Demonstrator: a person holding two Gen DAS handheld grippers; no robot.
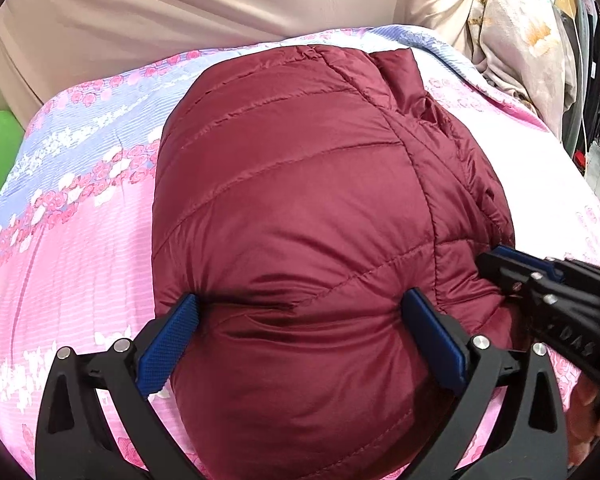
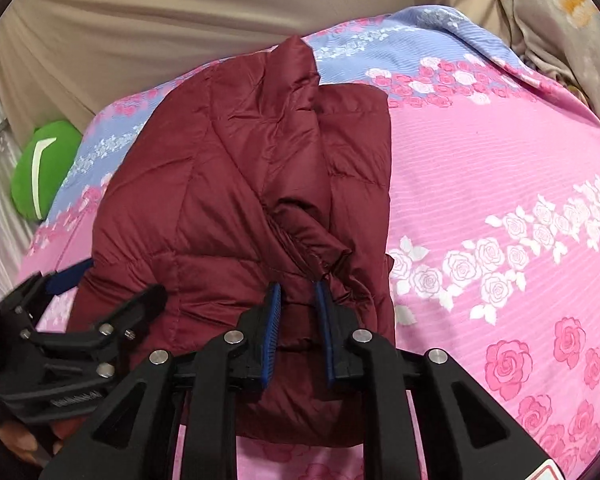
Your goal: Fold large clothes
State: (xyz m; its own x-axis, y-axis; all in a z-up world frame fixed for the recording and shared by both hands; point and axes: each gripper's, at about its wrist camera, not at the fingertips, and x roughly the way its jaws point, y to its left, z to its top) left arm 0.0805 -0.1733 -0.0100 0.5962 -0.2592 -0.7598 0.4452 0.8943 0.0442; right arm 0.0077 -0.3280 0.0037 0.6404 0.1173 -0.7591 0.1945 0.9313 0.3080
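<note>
A maroon quilted jacket [image 1: 300,180] lies folded into a puffy bundle on a pink and blue floral bedsheet [image 1: 80,240]. My left gripper [image 1: 304,316] straddles the bundle's near edge with its jaws wide; both blue pads dent the padding, and the fabric puckers at the left pad. In the right wrist view the jacket [image 2: 228,184] shows a gathered sleeve fold running down its near right side. My right gripper [image 2: 298,304] has its jaws narrow, and that fold fills the slim gap between the pads. The right gripper [image 1: 500,258] bites the bundle's right edge in the left wrist view.
The bedsheet [image 2: 480,168] stretches bare to the right of the jacket. A green cushion [image 2: 44,168] lies off the bed's left side. Beige fabric [image 1: 180,8] rises behind the bed, with crumpled pale bedding [image 1: 500,40] at the back right and hanging clothes [image 1: 588,80] beyond.
</note>
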